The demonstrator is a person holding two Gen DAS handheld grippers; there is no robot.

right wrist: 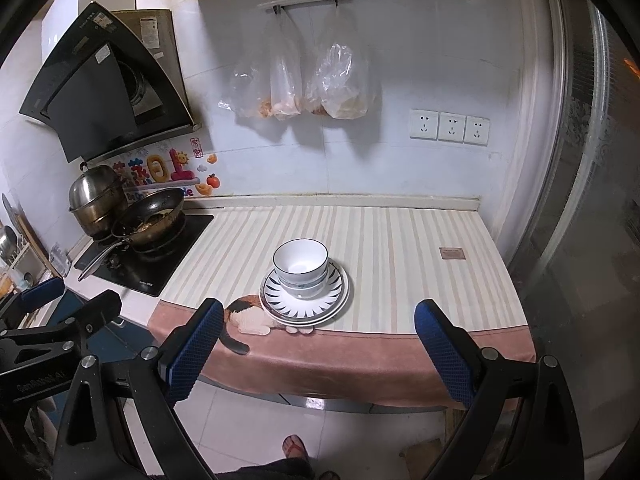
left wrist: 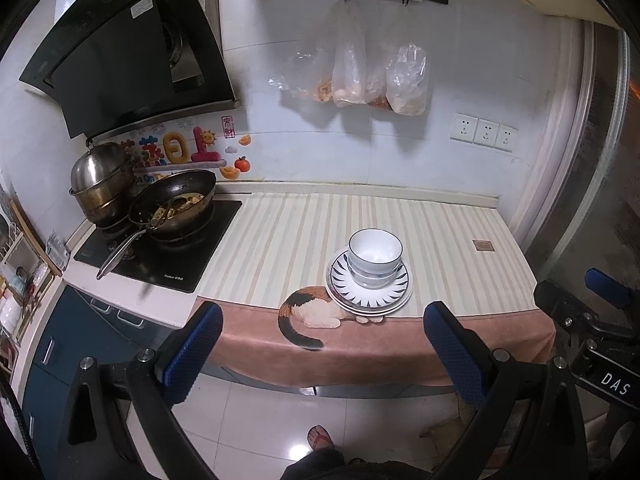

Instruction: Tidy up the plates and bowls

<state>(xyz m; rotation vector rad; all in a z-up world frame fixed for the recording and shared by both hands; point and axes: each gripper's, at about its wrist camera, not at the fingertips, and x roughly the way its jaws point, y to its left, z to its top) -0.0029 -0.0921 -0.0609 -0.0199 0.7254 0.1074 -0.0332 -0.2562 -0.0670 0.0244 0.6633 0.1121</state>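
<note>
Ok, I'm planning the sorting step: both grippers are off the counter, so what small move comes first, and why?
Probably bring the right gripper forward toward the rim of the top bowl. The bowls are stacked on the plates, so they likely must come off first. Both it and the left gripper are open, empty and short of the counter edge.

The desk (left wrist: 460, 216) wears a striped cloth (left wrist: 288, 240) with a cat print at its front edge. Stacked plates (left wrist: 370, 300) sit directly on it, bowls (left wrist: 375, 256) nested on top; the black cooktop (left wrist: 188, 256) lies left.
</note>
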